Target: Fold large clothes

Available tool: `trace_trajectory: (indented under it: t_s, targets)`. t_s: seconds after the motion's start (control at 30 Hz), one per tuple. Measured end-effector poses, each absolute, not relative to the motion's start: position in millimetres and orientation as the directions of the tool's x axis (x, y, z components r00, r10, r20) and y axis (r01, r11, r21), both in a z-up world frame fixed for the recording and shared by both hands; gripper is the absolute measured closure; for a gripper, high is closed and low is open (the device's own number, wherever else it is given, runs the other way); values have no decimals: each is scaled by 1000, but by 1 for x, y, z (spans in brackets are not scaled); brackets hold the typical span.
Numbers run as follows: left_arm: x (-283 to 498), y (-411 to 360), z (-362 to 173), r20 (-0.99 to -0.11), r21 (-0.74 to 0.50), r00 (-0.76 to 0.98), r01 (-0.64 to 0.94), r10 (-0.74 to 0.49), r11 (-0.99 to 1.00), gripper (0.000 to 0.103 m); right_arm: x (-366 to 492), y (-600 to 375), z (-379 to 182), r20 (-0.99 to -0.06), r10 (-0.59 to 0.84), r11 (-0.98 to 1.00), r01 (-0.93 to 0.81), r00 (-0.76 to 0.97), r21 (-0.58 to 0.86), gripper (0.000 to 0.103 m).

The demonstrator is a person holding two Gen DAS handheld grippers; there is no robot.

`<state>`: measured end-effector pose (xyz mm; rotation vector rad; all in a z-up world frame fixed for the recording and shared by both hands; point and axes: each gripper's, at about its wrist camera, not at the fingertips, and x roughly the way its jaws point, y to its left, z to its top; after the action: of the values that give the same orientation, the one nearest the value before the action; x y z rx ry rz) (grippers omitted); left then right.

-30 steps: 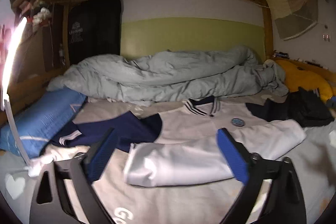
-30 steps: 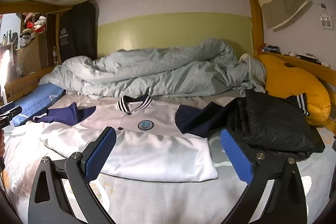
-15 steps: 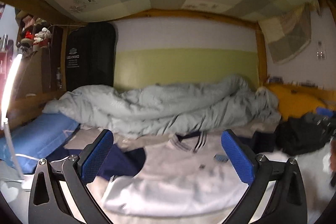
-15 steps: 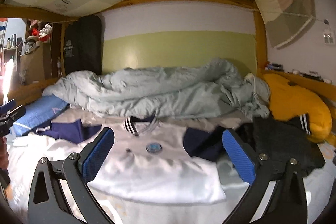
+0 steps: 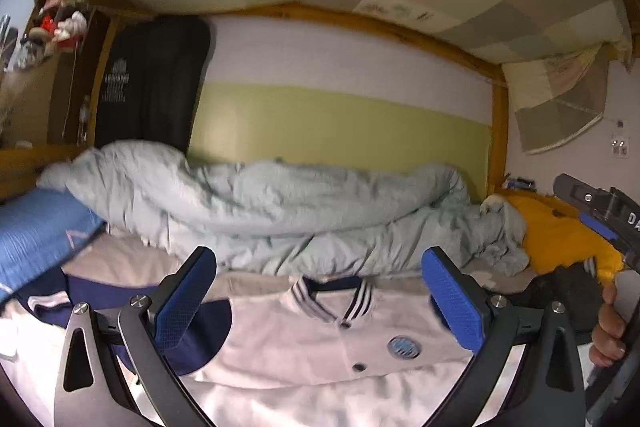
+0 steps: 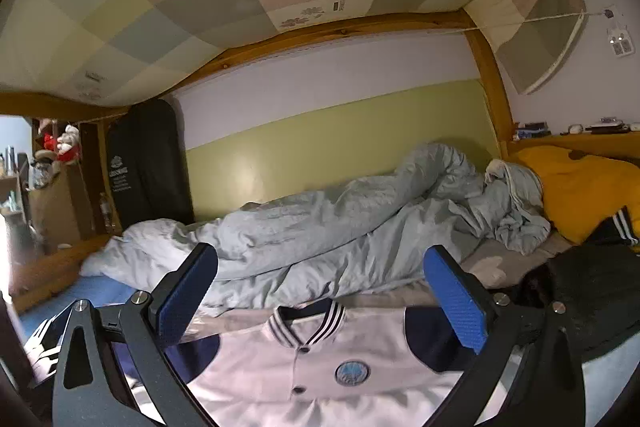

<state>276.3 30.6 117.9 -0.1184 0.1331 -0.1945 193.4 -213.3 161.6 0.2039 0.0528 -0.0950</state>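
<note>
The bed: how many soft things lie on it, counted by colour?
White and navy: 1, jacket
Grey-green: 1, duvet
Blue: 1, pillow
Yellow: 1, cushion
Black: 1, garment
Total: 5

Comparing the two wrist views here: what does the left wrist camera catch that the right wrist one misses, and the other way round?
Only the left wrist view shows the right claw from outside, at the right edge, with the person's fingers on its handle.

Only the right wrist view shows the small items on the wooden ledge above the yellow pillow.

Both show the white jacket lying flat with its striped collar, the crumpled pale quilt behind it, and their own claw open and empty.
</note>
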Motion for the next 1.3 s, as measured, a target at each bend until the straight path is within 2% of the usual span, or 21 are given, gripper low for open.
trace_trajectory:
  t_s: [0.03,0.07,0.17,0.23,0.37,0.47,0.6,0.7,0.8,1.03,1.1,1.23,1.27,1.3]
  targets:
    - [286,32,106,-138,-127,972,171,-188,977,0,206,-213,149,-76,-75,977,88,994,192,1]
    - [303,32,93,-192,-110,968,143,-162,984,0,218,-213,139,-101,-54,980,72,993,186,1]
    - [329,37,66,-271,-100,958,67,-91,993,0,258,-215,96,-232,-16,979,62,973,193,1]
    - [335,44,51,-323,-120,940,77,-113,990,0,274,-215,74,-334,8,980,60,943,191,1]
    - [324,51,41,-372,-128,920,83,-126,988,0,275,-212,52,-409,26,986,43,912,158,1]
    - [300,55,33,-408,-159,901,88,-146,983,0,263,-214,45,-447,74,974,32,892,224,1]
    - [262,64,-1,-505,-234,843,72,-185,969,0,221,-215,23,-475,76,967,51,877,250,1]
    - [251,71,-34,-592,-337,771,27,-235,941,0,191,-227,-13,-568,73,939,135,820,315,1]
    - [250,70,-49,-632,-419,713,14,-302,908,5,173,-238,-50,-654,107,887,226,749,403,1]
    - [257,64,-77,-727,-444,608,-59,-320,894,8,168,-256,-73,-652,166,816,269,740,513,4]
    - [263,69,-84,-722,-464,617,-96,-313,881,9,177,-260,-77,-650,156,813,277,744,512,4]
    - [293,83,-85,-708,-447,665,-161,-238,880,22,213,-259,-75,-686,94,876,268,722,401,7]
    - [303,85,-87,-711,-431,668,-165,-221,887,27,221,-262,-76,-695,82,882,273,714,384,14]
    - [310,86,-87,-716,-396,674,-181,-179,900,40,226,-265,-76,-700,60,884,287,712,368,21]
